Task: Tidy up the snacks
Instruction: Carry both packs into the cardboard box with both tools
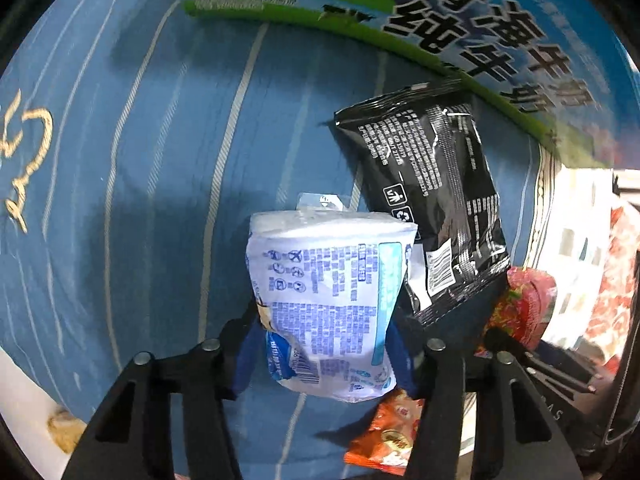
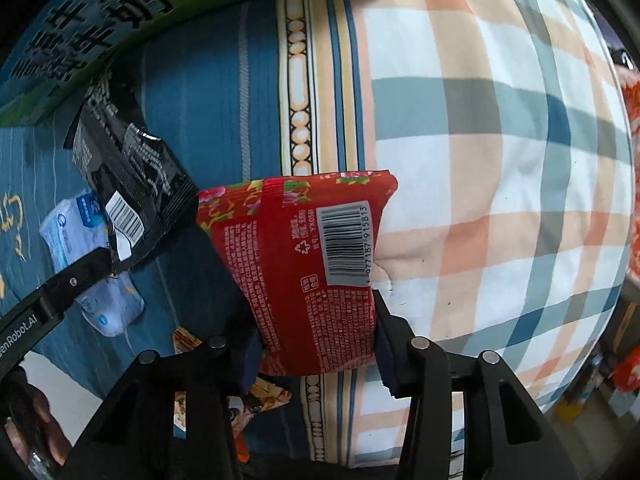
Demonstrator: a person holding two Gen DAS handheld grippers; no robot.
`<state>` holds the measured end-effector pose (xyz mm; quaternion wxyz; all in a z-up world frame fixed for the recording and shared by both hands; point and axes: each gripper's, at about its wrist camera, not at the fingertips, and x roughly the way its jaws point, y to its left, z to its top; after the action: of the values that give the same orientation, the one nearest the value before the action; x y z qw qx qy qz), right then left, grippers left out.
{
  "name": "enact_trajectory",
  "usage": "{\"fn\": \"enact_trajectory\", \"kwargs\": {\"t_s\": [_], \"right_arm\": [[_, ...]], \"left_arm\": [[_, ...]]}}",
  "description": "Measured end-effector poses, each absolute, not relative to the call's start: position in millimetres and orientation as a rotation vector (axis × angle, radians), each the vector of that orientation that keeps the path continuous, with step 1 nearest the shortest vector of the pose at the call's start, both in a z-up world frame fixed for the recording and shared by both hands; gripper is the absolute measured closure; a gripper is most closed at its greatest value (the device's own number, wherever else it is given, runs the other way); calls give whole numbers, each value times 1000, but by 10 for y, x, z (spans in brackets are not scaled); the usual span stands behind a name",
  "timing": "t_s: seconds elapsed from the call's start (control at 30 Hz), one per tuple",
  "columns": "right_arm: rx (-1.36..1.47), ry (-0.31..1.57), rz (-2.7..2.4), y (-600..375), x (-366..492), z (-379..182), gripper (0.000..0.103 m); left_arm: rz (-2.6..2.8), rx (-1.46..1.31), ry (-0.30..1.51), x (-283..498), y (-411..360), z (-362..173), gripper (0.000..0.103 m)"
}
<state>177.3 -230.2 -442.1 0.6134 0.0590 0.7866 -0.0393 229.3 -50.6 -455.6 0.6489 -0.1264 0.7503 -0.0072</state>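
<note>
Blue striped bedding (image 1: pixel 168 184): the working surface, soft and uneven, with a plaid quilt (image 2: pixel 500 168) mounded on its far side in the right wrist view.

Item, white-and-blue packet (image 1: pixel 326 304): clamped between the blue pads of the left gripper (image 1: pixel 322 344), jaws closed on its lower half, top seal pointing away from the camera. It appears lifted off the bedding, though its height above the cloth cannot be told.

Item, red floral packet (image 2: pixel 308 272): pinched by the right gripper (image 2: pixel 316 340), barcode facing the camera, jaws shut against both its sides.

Item, black packet (image 1: pixel 432 208): loose, lying just beside the white-and-blue packet, one end close under the milk carton box (image 1: pixel 500 28) (blue and green, large printed characters).

Item, orange packet (image 1: pixel 390 436): loose on the bedding below the left gripper; a similar orange wrapper shows under the right one.

Hazards, as judged:
- Both held packets are puffy film gripped near one end; a quick swing could let either slide out of the pads.
- Too hard a squeeze may crush the contents or burst a seal.
- The two grippers work near each other over the black packet; a careless crossing could knock it or tangle the held bags.
- Anything set on the quilt's slope may slide off.
</note>
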Motion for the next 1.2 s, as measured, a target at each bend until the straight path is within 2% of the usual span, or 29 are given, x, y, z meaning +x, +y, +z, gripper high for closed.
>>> {"fn": "enact_trajectory", "kwargs": {"t_s": [0.2, 0.4, 0.77, 0.9, 1.2], "right_arm": [[81, 1788, -70, -2168, 1819, -4262, 56], [42, 1702, -13, -2015, 1860, -3802, 57], [1, 1512, 72, -1847, 2119, -2703, 57], [12, 1473, 52, -1859, 2240, -2525, 57], [26, 1404, 24, -1896, 2427, -2426, 57]], "left_arm": [[7, -113, 1669, 2268, -530, -4405, 53], [4, -8, 1609, 2202, -660, -4095, 53], [-50, -19, 1377, 2353, -618, -2823, 53], [-59, -16, 1314, 2434, -470, -2427, 53], [-74, -25, 1253, 2647, -379, -2239, 53]]}}
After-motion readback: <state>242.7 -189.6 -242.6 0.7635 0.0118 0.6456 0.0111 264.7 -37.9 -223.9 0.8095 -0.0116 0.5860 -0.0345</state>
